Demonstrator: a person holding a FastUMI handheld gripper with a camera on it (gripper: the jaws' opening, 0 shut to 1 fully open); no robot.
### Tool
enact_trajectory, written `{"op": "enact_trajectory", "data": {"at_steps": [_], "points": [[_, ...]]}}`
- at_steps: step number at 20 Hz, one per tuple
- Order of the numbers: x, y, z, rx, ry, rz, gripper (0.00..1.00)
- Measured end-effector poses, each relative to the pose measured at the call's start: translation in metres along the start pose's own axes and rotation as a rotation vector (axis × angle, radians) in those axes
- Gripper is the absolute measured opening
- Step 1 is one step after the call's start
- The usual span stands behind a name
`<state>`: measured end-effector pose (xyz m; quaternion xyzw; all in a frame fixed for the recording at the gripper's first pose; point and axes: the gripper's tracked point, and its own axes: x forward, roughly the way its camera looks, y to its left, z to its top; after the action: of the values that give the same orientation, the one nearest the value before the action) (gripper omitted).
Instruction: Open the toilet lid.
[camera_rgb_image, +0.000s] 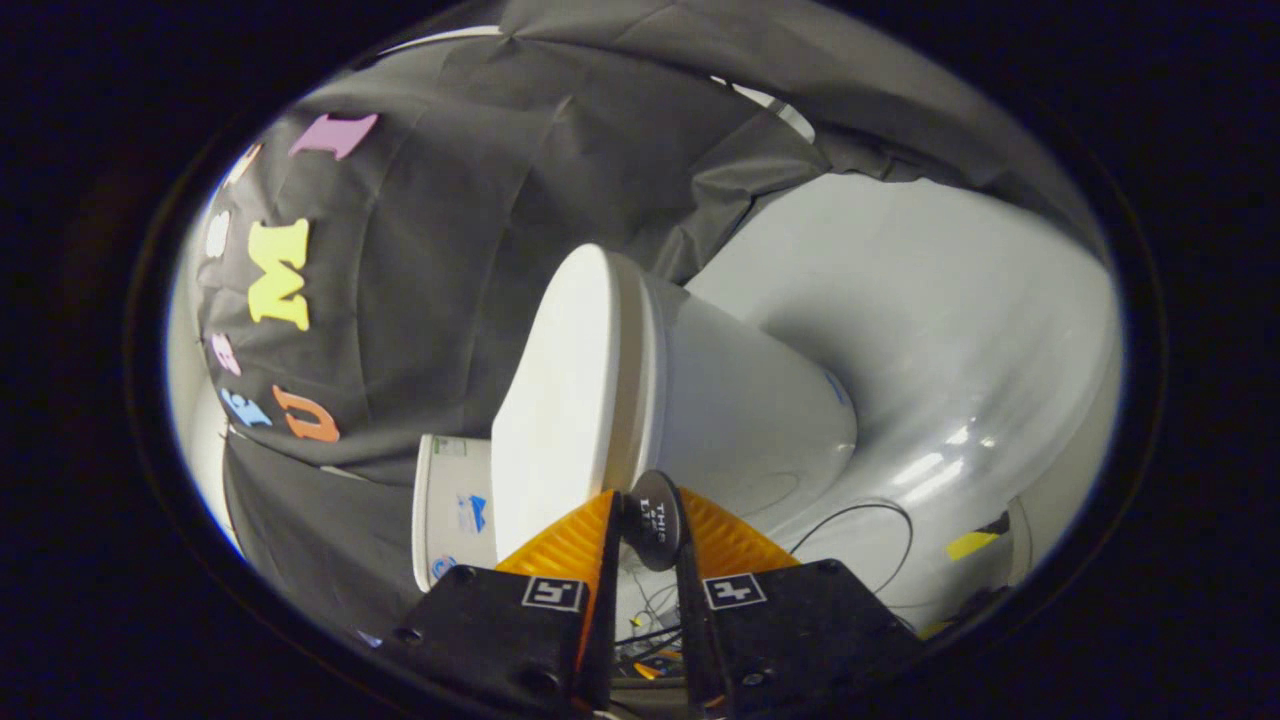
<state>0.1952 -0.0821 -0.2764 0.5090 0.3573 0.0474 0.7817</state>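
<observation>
Orange ribbed fingers (575, 540) of the black gripper (648, 525) sit nearest, drawn close together and pinching a small dark round tab (656, 520) at the edge of the toilet lid. Just beyond the fingers, the white oval plastic toilet lid (565, 390) lies flat on the white ceramic toilet bowl (750, 400). Beside the lid stands a white cistern (452, 505). Past the bowl, thin black cables (860, 525) cross the pale glossy floor (930, 330).

White toilet (740, 400) on grey floor (950, 300).
</observation>
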Motion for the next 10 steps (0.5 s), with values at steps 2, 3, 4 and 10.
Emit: {"op": "enact_trajectory", "data": {"at_steps": [2, 3, 4, 10], "points": [[0.001, 0.000, 0.003, 0.041, -0.030, 0.027, 0.25], [0.002, 0.000, 0.006, 0.060, -0.052, 0.031, 0.24], [0.001, 0.002, 0.006, 0.067, -0.054, 0.036, 0.22], [-0.006, 0.017, 0.005, 0.079, -0.036, -0.014, 0.11]]}}
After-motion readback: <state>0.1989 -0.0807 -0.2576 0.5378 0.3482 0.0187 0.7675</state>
